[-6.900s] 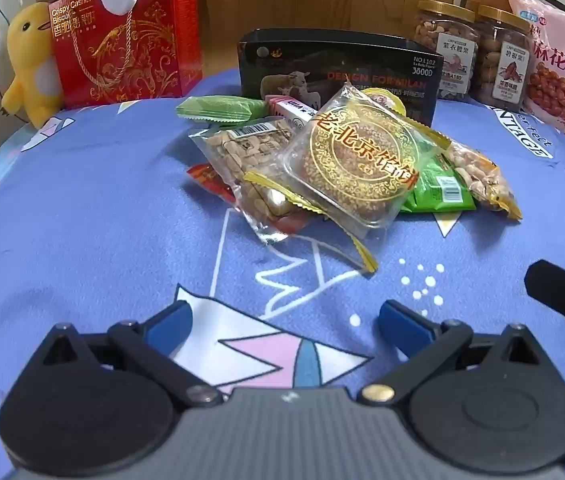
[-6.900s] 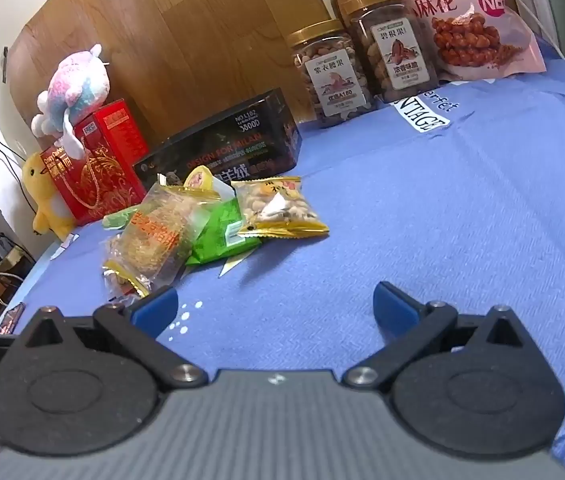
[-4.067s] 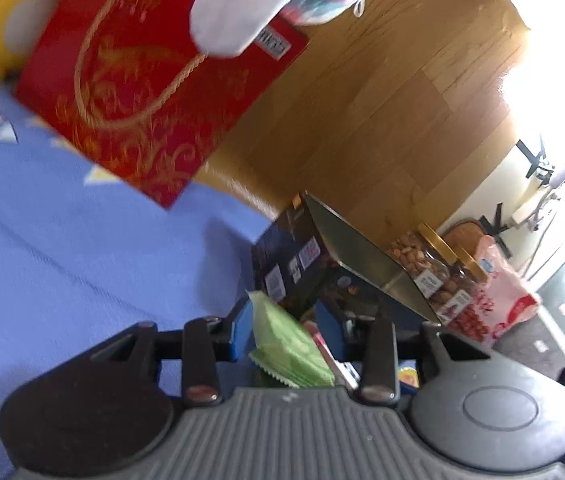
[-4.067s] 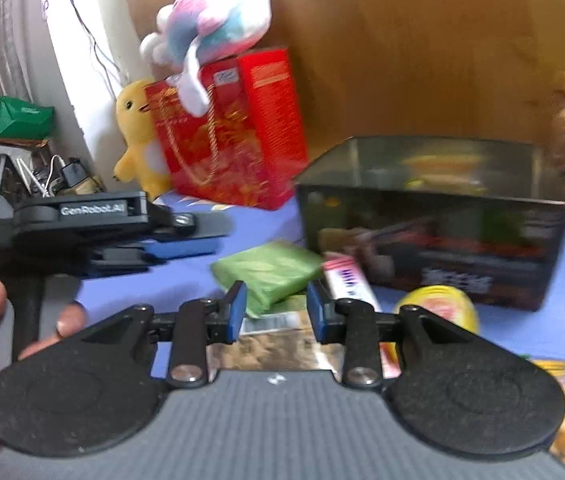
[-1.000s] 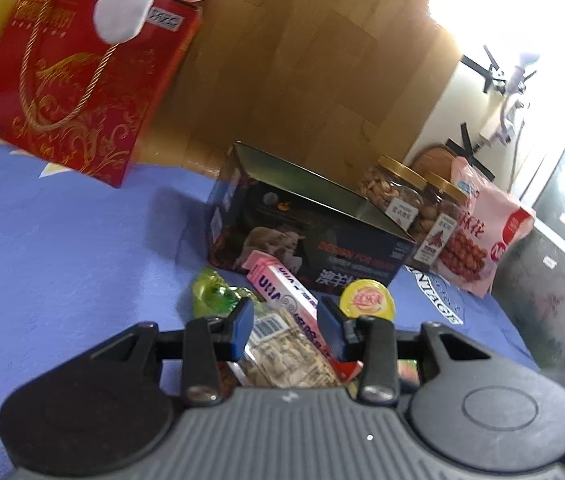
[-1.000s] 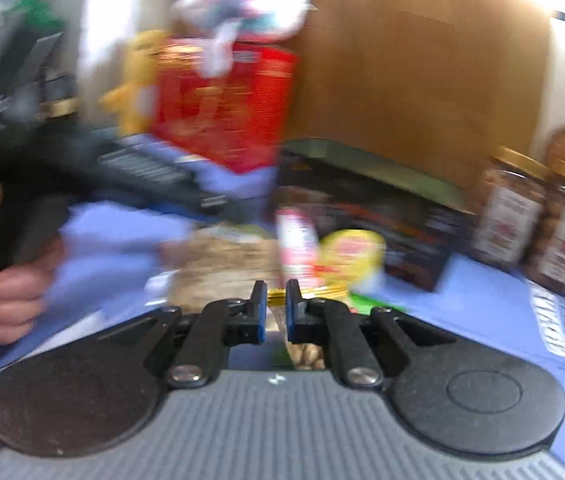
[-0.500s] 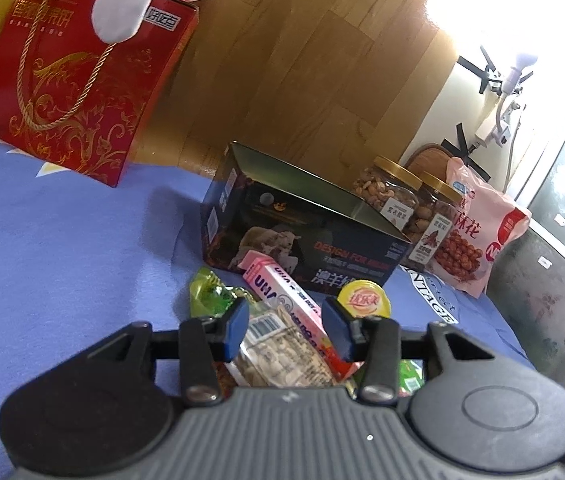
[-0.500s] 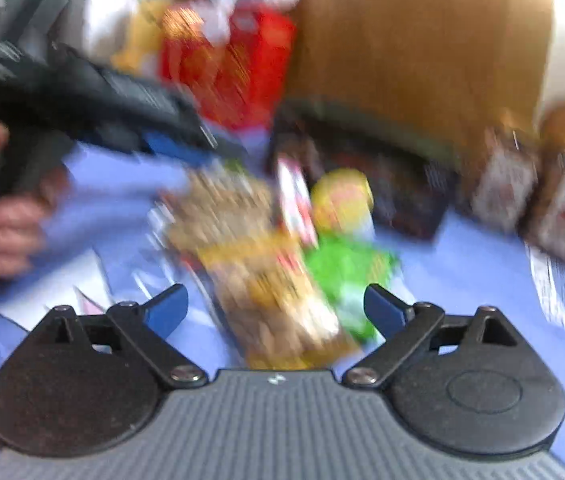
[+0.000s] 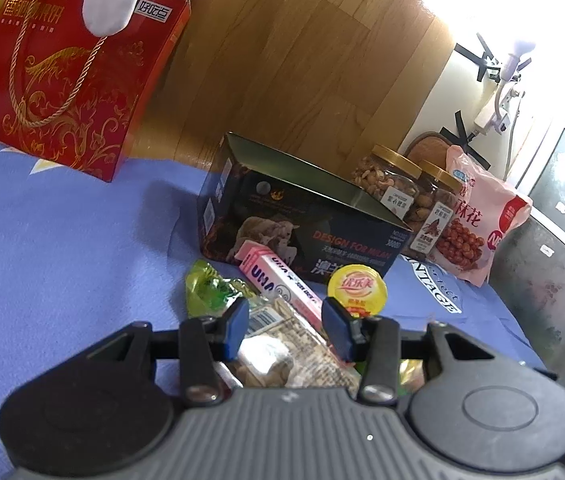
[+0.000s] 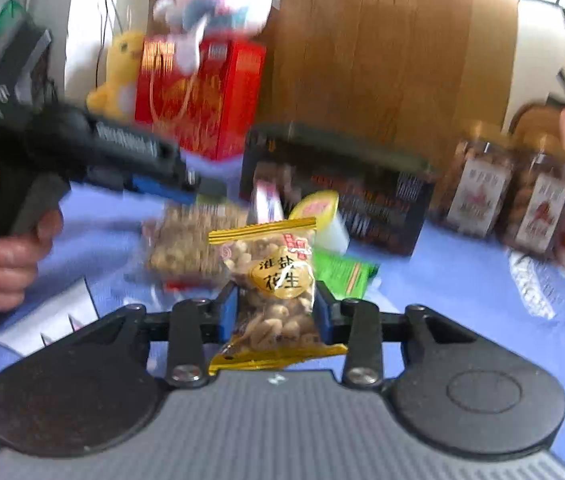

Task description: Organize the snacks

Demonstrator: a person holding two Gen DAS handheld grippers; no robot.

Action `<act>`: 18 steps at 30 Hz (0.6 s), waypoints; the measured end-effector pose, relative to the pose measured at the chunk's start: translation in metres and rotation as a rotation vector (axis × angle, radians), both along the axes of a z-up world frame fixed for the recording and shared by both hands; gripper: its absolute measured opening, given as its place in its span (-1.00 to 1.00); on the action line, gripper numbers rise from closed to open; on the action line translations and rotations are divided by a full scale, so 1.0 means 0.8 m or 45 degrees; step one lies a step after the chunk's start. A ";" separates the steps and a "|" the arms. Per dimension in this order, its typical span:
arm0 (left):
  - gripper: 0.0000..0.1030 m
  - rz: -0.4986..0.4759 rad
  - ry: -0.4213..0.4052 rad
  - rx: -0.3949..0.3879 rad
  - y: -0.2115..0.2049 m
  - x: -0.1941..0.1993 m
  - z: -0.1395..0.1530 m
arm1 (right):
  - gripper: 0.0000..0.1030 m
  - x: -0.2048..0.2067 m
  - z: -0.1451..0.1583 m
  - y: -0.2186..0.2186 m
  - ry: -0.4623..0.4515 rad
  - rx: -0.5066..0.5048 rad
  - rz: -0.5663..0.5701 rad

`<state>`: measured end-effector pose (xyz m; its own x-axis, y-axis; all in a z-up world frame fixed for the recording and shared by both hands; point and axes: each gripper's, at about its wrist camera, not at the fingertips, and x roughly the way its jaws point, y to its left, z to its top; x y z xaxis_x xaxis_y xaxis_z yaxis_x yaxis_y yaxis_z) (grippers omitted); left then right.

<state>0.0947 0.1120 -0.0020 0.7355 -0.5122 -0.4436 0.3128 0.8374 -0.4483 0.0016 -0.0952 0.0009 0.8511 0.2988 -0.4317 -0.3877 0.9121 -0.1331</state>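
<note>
My right gripper (image 10: pixel 276 308) is shut on a gold-edged peanut packet (image 10: pixel 272 280) and holds it above the blue cloth. The snack pile lies beyond it: a clear peanut bag (image 10: pixel 186 240), a green packet (image 10: pixel 342 274), a yellow jelly cup (image 10: pixel 316 210) and a pink stick box (image 10: pixel 266 202). The open black tin box (image 10: pixel 334 184) stands behind. My left gripper (image 9: pixel 284 330) hovers partly open and empty over the peanut bag (image 9: pixel 282 354). In its view are the pink box (image 9: pixel 278 280), jelly cup (image 9: pixel 357 290), a green candy wrapper (image 9: pixel 206 290) and the black box (image 9: pixel 302 224).
A red gift box (image 9: pixel 70 68) with plush toys stands at the back left. Two nut jars (image 9: pixel 390 188) and a pink snack bag (image 9: pixel 478 236) stand at the back right. The left gripper's body (image 10: pixel 82 148) and the hand holding it fill the left of the right wrist view.
My right gripper was open over the pile and has closed on the gold-edged peanut packet and lifted it. My left gripper has opened slightly and stayed over the peanut bag.
</note>
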 end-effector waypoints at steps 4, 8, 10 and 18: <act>-0.20 -0.001 -0.001 0.000 0.001 0.001 0.000 | 0.07 0.010 -0.016 0.005 0.128 -0.046 0.004; -0.20 0.009 -0.004 -0.012 0.004 0.001 -0.001 | 0.27 0.013 -0.019 -0.006 0.200 0.017 -0.017; -0.20 0.014 -0.001 -0.024 0.007 0.003 0.000 | 0.45 0.010 -0.015 -0.011 0.181 0.018 -0.023; -0.20 -0.119 -0.048 -0.099 0.003 -0.018 0.015 | 0.49 -0.006 -0.020 -0.026 0.199 0.032 -0.028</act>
<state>0.0803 0.1143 0.0098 0.6982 -0.6111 -0.3728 0.4056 0.7668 -0.4974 -0.0035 -0.1159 -0.0151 0.7803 0.2934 -0.5523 -0.3822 0.9228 -0.0497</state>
